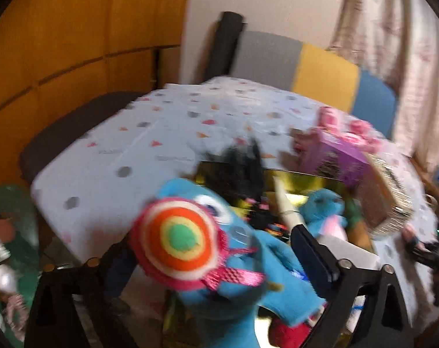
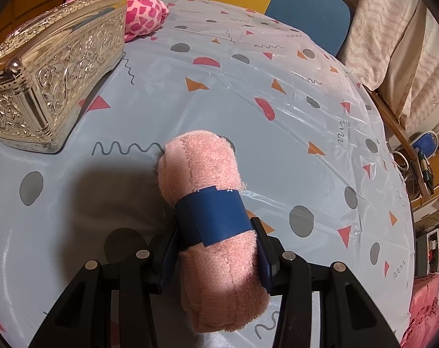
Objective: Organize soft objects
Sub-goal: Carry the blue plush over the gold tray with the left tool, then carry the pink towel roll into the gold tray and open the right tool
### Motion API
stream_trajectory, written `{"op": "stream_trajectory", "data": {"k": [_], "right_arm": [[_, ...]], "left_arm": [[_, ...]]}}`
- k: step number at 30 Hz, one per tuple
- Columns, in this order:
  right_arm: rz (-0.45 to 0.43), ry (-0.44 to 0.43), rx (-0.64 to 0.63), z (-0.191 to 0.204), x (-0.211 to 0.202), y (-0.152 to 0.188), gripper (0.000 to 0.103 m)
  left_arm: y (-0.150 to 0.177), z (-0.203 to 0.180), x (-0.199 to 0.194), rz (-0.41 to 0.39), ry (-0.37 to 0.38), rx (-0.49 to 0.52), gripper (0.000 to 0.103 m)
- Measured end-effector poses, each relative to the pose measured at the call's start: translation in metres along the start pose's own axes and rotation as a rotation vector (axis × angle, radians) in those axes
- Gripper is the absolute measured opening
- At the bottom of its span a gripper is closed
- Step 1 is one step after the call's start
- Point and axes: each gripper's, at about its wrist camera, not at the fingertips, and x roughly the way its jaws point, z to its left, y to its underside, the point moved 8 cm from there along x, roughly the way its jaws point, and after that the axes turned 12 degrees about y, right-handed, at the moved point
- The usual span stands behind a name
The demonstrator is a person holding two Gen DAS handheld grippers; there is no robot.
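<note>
In the blurred left wrist view a blue plush toy (image 1: 248, 261) with a rainbow lollipop (image 1: 179, 239) sits between the wide-spread fingers of my left gripper (image 1: 202, 249). I see no pad pressing on it. Under it lies a gold-lined box (image 1: 306, 178) with another blue plush (image 1: 324, 206), a black fluffy toy (image 1: 237, 168) and something red. In the right wrist view my right gripper (image 2: 215, 229) is shut on a rolled pink towel (image 2: 208, 168) with a blue paper band (image 2: 216, 217), held low over the patterned tablecloth (image 2: 277, 116).
An ornate silver box (image 2: 45, 72) stands at the table's left, with a pink spotted plush (image 2: 138, 8) behind it. A purple box (image 1: 335, 156) is beside the gold-lined one. A grey, yellow and blue chair back (image 1: 321, 69) is at the far edge. Clutter lies off the table's right side.
</note>
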Motion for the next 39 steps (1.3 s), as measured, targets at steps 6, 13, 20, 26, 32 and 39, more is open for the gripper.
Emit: {"op": "stream_trajectory", "data": {"k": [6, 13, 20, 26, 32, 39], "right_arm": [[0.0, -0.003, -0.002, 0.0, -0.001, 0.001, 0.046], [0.012, -0.002, 0.001, 0.0, -0.001, 0.0, 0.046], [0.068, 0.003, 0.024, 0.001, -0.002, 0.003, 0.042], [0.123, 0.062, 0.03, 0.004, -0.01, 0.009, 0.041], [0.169, -0.036, 0.13, 0.011, -0.031, 0.02, 0.041], [0.057, -0.12, 0.181, 0.027, -0.082, 0.016, 0.041]], "left_arm": [[-0.009, 0.02, -0.034, -0.106, -0.149, -0.072, 0.085], [0.017, 0.021, -0.037, -0.082, -0.236, -0.048, 0.078], [0.018, 0.009, 0.009, -0.024, -0.21, -0.029, 0.079], [0.016, 0.001, 0.022, -0.02, -0.161, -0.019, 0.083], [0.017, -0.002, 0.01, -0.044, -0.121, -0.038, 0.085], [0.014, -0.017, -0.007, -0.068, -0.09, -0.05, 0.086]]}}
